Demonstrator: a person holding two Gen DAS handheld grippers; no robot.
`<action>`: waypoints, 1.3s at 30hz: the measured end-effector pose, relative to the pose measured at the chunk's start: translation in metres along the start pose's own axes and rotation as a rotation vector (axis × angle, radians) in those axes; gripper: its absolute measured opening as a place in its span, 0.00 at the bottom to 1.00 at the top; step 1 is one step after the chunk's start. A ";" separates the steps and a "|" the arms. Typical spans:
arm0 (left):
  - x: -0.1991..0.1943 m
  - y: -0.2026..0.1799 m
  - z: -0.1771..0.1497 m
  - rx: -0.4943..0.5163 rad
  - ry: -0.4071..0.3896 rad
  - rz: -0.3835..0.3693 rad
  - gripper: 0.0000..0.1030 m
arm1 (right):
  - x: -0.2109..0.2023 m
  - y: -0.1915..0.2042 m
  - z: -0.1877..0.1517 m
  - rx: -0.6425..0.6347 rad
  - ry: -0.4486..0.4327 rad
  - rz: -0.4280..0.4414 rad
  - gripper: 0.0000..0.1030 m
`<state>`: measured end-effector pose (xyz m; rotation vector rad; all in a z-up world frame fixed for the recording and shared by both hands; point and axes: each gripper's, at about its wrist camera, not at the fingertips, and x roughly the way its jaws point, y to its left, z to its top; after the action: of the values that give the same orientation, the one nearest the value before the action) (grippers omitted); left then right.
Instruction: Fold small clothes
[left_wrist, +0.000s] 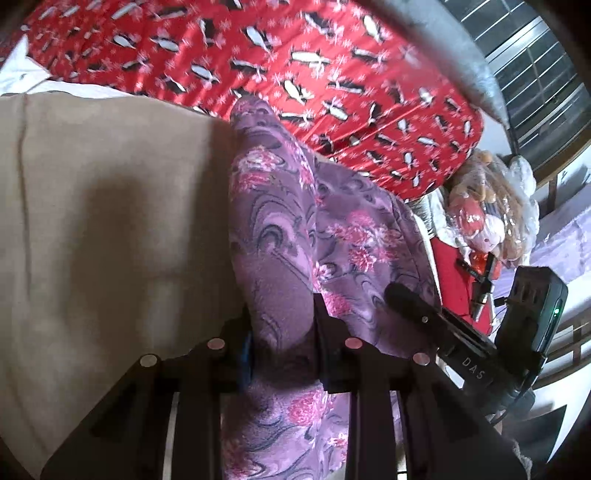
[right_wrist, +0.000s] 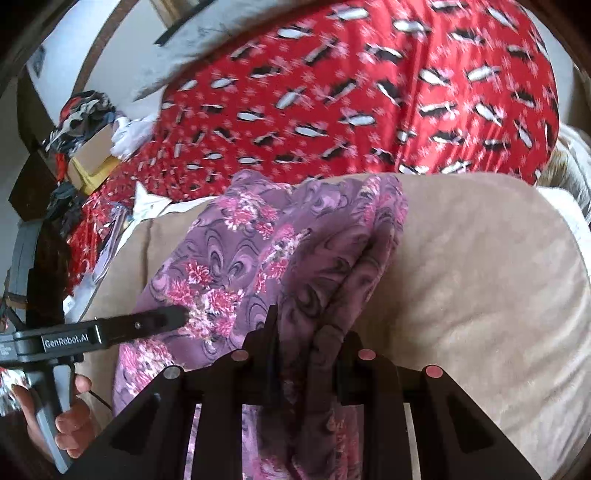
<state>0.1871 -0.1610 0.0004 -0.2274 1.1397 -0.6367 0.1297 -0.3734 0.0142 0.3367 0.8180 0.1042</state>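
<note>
We hold the purple garment (left_wrist: 280, 258) pinched in both grippers — left (left_wrist: 282, 332), right (right_wrist: 303, 339) — its length running away toward the red blanket (left_wrist: 332, 74).

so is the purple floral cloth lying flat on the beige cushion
No, the purple floral cloth is bunched into folds and rises off the beige cushion between closed jaws.

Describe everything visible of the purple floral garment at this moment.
The purple floral garment is soft, thin-looking fabric printed with pink flower clusters and dark swirls. It lies bunched and partly lifted over a tan suede-like cushion, in front of a red penguin-print blanket. The left gripper and the right gripper each pinch a gathered fold between their fingers, so the cloth hangs in ridges between them. Its full shape cannot be made out.
</note>
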 end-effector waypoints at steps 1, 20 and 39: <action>-0.009 0.003 -0.003 -0.003 -0.009 -0.008 0.23 | -0.005 0.007 -0.002 -0.003 -0.004 0.011 0.22; -0.040 0.081 -0.115 -0.083 0.091 0.061 0.37 | -0.003 0.025 -0.113 0.098 0.203 0.067 0.32; 0.028 0.058 -0.020 0.077 0.006 0.287 0.63 | 0.055 0.015 -0.040 0.032 0.115 -0.062 0.18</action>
<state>0.1969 -0.1273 -0.0572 0.0052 1.1249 -0.4255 0.1381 -0.3367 -0.0445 0.3372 0.9437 0.0535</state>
